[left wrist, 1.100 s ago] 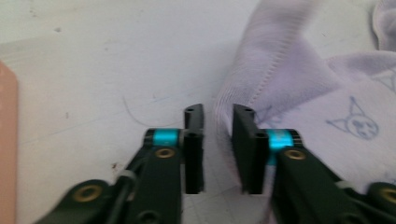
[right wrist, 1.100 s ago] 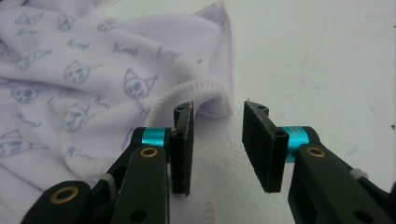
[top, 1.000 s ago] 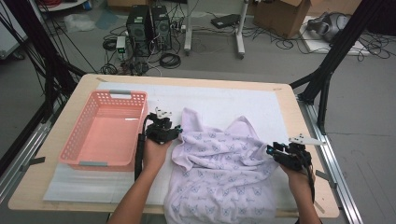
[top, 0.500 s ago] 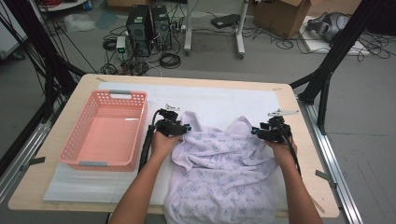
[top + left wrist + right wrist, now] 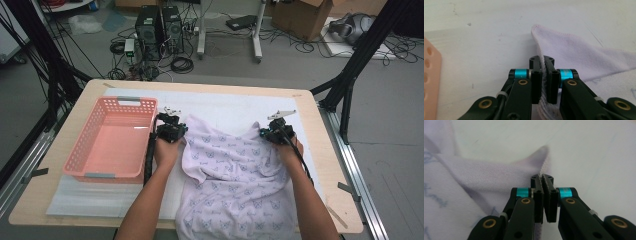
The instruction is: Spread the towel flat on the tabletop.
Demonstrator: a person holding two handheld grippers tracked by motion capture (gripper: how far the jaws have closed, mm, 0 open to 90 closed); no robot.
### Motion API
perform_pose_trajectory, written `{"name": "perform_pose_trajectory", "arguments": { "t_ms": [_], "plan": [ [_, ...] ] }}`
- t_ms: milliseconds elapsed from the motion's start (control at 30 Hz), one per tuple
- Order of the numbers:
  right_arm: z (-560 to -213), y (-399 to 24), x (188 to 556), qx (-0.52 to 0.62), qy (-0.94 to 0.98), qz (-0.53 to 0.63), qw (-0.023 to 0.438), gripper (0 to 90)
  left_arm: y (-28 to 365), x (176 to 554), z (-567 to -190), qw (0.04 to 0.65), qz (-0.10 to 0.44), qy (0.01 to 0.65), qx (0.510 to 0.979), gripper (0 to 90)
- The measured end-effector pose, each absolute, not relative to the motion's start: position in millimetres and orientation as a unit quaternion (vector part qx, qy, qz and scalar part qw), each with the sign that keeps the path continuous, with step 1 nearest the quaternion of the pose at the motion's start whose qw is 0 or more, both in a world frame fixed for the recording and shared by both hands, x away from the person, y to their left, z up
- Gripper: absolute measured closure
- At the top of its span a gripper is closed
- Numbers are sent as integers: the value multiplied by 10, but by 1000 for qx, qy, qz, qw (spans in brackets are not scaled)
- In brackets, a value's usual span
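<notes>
On the table: a pale lilac garment (image 5: 235, 185) with a small printed pattern lies rumpled on the white mat (image 5: 220, 107), its lower part running off the near edge toward the person.
Left gripper: the left gripper (image 5: 171, 131) sits at the garment's far left corner; its jaws have just closed and now clamp a fold of the hem, with cloth visibly squeezed between the pads in the left gripper view (image 5: 543, 75).
Right gripper: the right gripper (image 5: 274, 134) is at the far right corner; its jaws too have just closed, pinching a thin edge of fabric between them (image 5: 544, 195).
How it will handle: I'd judge it light, limp and stretchy, a soft knit that sags and bunches between two grips and won't hold any shape by itself.
Where to hold: the stitched hem at the corners looks the best purchase; it is thicker and less likely to slip than a single layer.
Risk: the right-hand bite looks shallow and could pull free under tension.
Surface: smooth white mat over a light wooden table (image 5: 80, 102), little friction, so the cloth should slide.
Nearby: a pink basket (image 5: 112, 137) stands just left of the left gripper.
Room: grey floor, computer towers (image 5: 160, 25), trailing cables, a cardboard box (image 5: 300, 17) and black frame legs behind.
</notes>
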State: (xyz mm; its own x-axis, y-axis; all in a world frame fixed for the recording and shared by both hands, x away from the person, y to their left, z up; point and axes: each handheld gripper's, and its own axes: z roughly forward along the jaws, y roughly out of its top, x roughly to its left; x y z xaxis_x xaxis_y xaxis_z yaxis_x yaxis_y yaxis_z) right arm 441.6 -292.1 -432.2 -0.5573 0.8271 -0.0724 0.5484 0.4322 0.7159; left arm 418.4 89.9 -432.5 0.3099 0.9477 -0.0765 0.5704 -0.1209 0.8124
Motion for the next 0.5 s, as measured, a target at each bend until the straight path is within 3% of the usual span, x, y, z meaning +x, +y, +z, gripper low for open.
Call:
{"name": "perform_pose_trajectory", "arguments": {
  "t_ms": [233,300,367,467,500],
  "plan": [
    [-3985,-3223,4710,472,749,374,277,878,882,4256,-4343,459,254,534,663,856],
    [-3921,-3247,4712,471,727,377,328,880,844,4271,-4376,459,255,535,662,848],
    [-3936,-3302,4723,489,708,378,342,877,820,4284,-4417,450,238,548,664,727],
    [-4032,-3403,4744,522,708,361,312,841,833,4288,-4461,447,206,549,675,509],
    [-4051,-3426,4744,533,704,361,301,718,835,4282,-4461,443,205,547,680,486]
  ]
}}
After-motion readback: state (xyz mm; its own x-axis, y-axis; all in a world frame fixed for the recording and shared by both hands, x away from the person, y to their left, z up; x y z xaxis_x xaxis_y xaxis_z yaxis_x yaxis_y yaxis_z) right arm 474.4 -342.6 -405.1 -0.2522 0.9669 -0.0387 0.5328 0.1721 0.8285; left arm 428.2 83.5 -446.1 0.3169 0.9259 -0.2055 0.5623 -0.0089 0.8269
